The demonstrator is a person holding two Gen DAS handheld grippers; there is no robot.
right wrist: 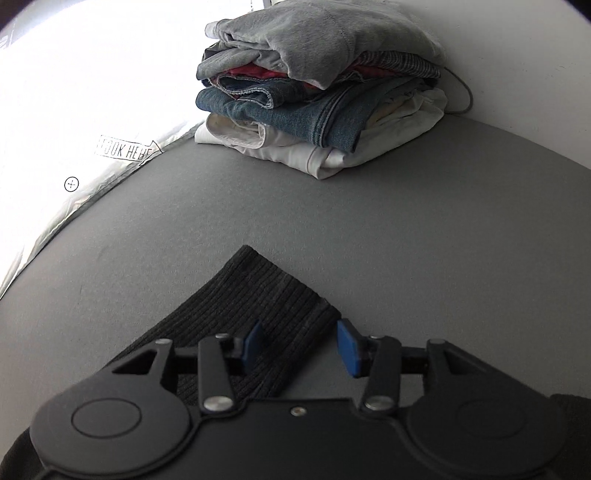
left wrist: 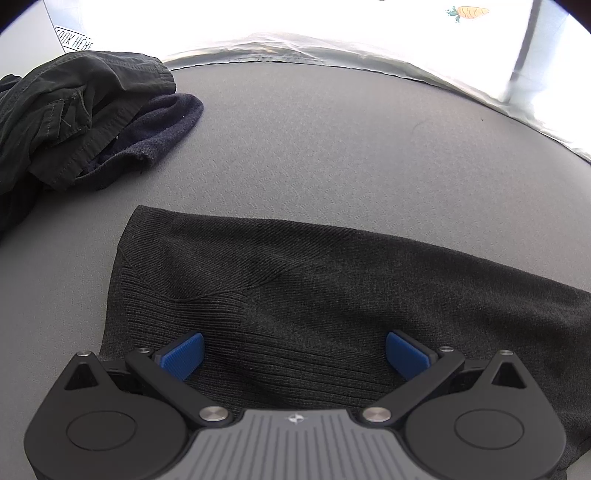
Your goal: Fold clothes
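Knitwear lies spread on the grey table (left wrist: pixel 332 147): a dark ribbed sweater (left wrist: pixel 332 295) stretched flat, its folded edge toward the far side in the left wrist view. The left gripper (left wrist: pixel 294 354) hangs just above the ribbed hem, jaws spread wide, blue pads (left wrist: pixel 184 354) well apart, with nothing pinched between them; whether the tips touch the knit is hard to say from this angle. Off to the far left sits a heap of unfolded clothes (left wrist: pixel 74 118), a dark olive garment crumpled over a navy knitted piece, well apart from the sweater. A carrot sticker (left wrist: pixel 469 13) shows on the bright surface beyond the table.

In the right wrist view the sweater's ribbed cuff (right wrist: pixel 269 295) lies flat on the table, pointing away from the camera. The right gripper (right wrist: pixel 299 343) stands partly open over the cuff's near end: one blue pad is over the knit, the other just beside its edge above bare table, and the fabric looks released rather than clamped. Farther back, near the wall, rests a folded stack (right wrist: pixel 317 85): white cloth at the bottom, blue denim above, something red, grey garments on top. A "LOOK HERE" label (right wrist: pixel 125 149) sits at the table's bright left edge
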